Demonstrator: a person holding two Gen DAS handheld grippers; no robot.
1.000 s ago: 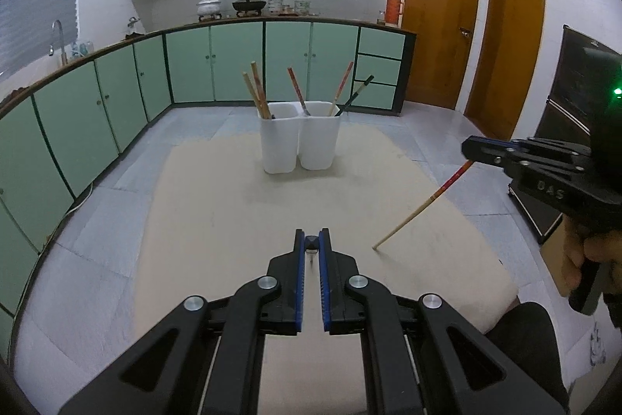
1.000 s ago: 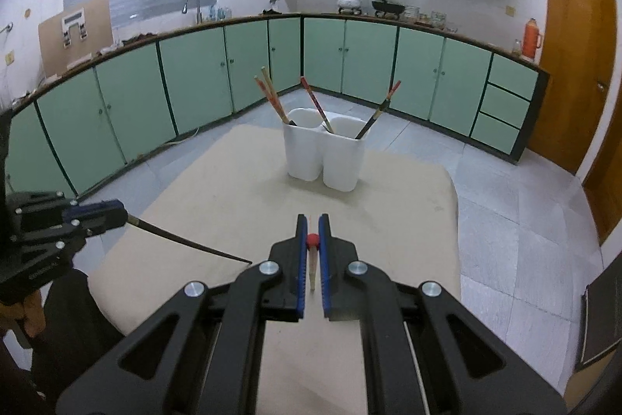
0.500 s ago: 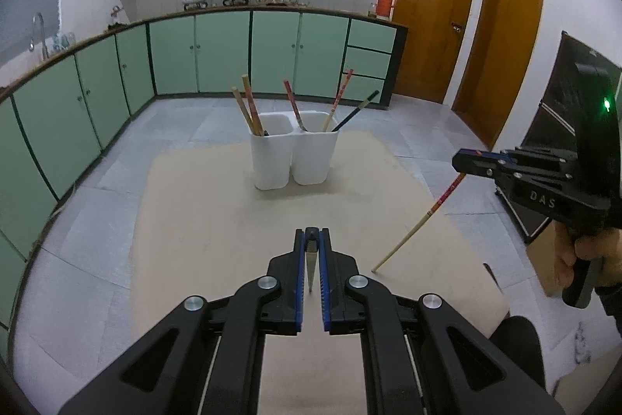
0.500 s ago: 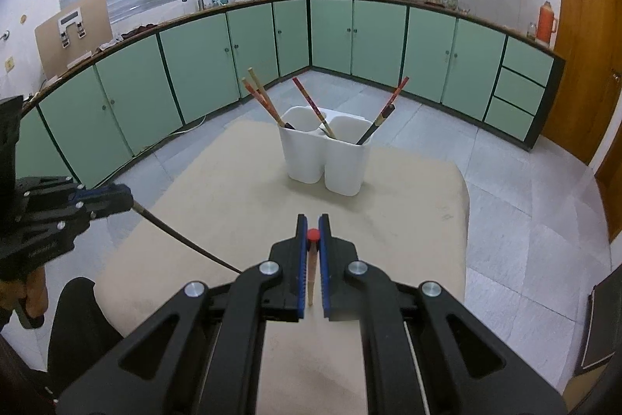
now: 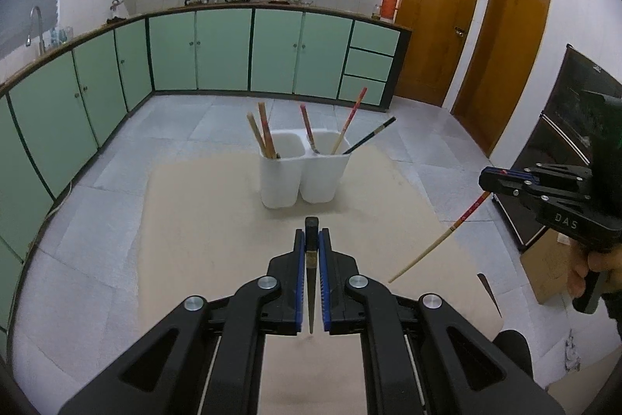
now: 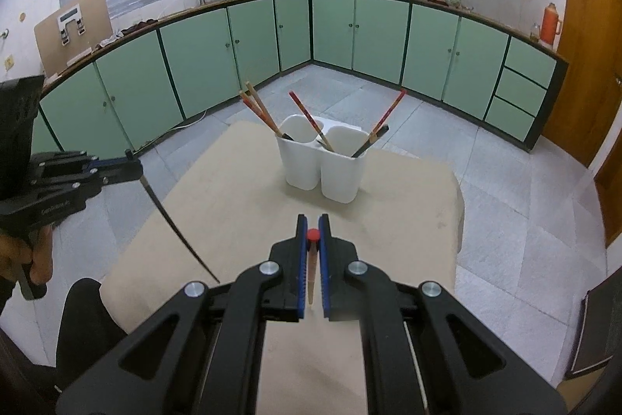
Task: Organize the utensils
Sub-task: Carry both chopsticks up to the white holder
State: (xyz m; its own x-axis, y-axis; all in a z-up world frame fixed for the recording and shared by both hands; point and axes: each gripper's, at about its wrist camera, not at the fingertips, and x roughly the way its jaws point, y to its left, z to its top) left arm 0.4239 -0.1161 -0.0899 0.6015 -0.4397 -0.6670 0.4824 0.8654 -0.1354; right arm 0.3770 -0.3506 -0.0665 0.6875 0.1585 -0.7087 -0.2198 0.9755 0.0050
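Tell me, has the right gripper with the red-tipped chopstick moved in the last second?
Yes. In the left wrist view, the right gripper and its chopstick have lifted: the tip rested on the beige mat and now hangs above it.

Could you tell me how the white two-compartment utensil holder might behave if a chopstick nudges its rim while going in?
The utensil holder looks like thin plastic, so probably light. It is taller than each cup is wide, so a hard push may tip it. The beige mat underneath may limit sliding.

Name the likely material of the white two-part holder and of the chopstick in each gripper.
White holder: probably plastic or glazed ceramic; smooth, uniform walls. Red-topped chopstick in the right gripper: pale wood or bamboo, painted end. Dark chopstick in the left gripper: black, lacquered or plastic, unclear.
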